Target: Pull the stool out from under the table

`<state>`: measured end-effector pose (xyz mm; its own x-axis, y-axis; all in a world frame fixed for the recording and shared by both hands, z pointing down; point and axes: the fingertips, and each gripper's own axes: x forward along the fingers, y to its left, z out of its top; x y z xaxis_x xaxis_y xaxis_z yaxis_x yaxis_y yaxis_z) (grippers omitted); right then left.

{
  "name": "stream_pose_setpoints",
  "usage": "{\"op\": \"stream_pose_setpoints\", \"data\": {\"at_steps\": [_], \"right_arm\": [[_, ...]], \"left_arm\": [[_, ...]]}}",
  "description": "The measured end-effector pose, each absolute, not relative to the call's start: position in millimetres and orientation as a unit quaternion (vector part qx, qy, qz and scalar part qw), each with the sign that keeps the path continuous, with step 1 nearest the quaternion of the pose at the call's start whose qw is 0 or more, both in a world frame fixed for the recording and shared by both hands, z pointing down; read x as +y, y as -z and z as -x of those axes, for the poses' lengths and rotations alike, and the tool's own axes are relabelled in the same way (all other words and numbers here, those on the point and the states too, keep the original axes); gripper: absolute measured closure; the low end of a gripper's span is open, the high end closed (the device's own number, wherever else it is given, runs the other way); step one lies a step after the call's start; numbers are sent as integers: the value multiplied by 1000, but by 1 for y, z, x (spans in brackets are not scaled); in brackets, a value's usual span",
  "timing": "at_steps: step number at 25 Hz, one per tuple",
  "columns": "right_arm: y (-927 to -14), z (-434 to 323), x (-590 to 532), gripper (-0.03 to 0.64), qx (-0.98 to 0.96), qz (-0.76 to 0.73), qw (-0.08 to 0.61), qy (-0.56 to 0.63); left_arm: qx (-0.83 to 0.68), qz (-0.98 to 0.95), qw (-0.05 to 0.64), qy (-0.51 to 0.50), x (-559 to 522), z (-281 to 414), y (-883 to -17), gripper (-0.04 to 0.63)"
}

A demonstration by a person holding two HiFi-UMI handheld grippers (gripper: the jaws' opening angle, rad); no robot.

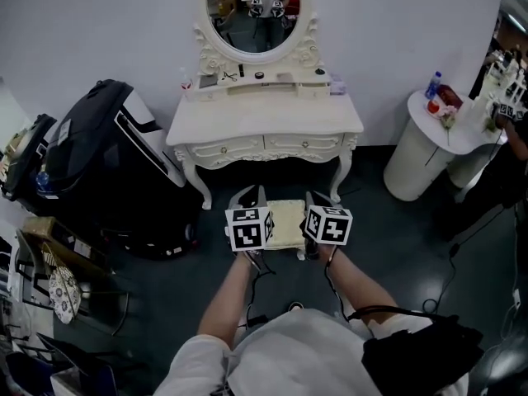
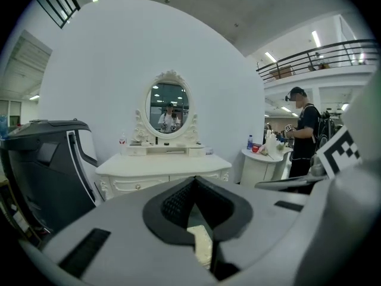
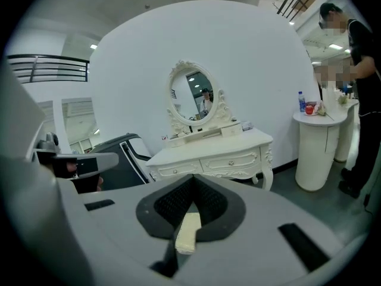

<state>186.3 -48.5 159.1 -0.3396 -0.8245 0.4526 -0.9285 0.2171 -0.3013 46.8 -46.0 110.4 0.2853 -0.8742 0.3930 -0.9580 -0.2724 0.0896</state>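
Observation:
The cream cushioned stool [image 1: 286, 223] stands on the dark floor just in front of the white dressing table [image 1: 264, 122], its seat showing between my two grippers. My left gripper [image 1: 247, 196] hovers over the stool's left side and my right gripper [image 1: 318, 198] over its right side; both are shut with nothing in them. In the left gripper view the closed jaws [image 2: 195, 180] point at the table, and a strip of stool [image 2: 202, 243] shows below them. The right gripper view shows the same: jaws [image 3: 193, 177] closed, stool [image 3: 186, 231] beneath.
A big black case [image 1: 107, 163] leans left of the table. A round white stand [image 1: 429, 143] with a bottle is at the right, and a person [image 3: 357, 70] stands by it. Bags and clutter fill the left edge. An oval mirror [image 1: 254, 11] tops the table.

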Motion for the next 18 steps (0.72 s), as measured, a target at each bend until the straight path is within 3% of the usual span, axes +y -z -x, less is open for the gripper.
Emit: {"op": "stream_pose_setpoints", "data": {"at_steps": [18], "right_arm": [[-148, -124, 12, 617, -784, -556, 117, -248]], "left_arm": [[-578, -789, 179, -106, 17, -13, -106, 586]]}}
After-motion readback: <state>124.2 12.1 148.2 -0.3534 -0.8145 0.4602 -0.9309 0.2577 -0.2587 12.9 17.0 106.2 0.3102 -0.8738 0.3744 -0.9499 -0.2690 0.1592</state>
